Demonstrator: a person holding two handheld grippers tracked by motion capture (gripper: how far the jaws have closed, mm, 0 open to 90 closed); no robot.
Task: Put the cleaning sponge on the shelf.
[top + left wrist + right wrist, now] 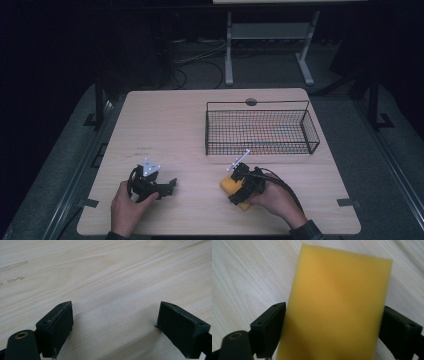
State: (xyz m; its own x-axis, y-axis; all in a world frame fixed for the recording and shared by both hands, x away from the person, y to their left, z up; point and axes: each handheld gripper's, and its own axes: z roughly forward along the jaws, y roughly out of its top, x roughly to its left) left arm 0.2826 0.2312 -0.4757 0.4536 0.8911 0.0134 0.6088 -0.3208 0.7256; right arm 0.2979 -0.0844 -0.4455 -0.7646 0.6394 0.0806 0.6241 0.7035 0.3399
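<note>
Fingers [270, 325] of the right gripper [332, 327] stand on either side of the yellow sponge [339, 305], close against its long edges; whether they already press into the foam I cannot tell, as the right-hand edge looks to have a slight gap. Straddling the sponge across its narrow width suits a soft block, I judge, since the jaws need little travel to bite.

In the high view the sponge [229, 185] lies flat on the wooden table [170, 125], just in front of the wire basket [260, 131], with the right gripper [243, 176] laid over it and the person's hand behind. That basket, open at the top, seems the likely destination; its near wall stands between sponge and interior, so the sponge would have to be lifted over the rim.

Away from the basket to its front left, the left gripper [167, 186] rests low over bare wood, its fingers [56, 325] spread wide with nothing between them, probably parked clear of the working side.
</note>
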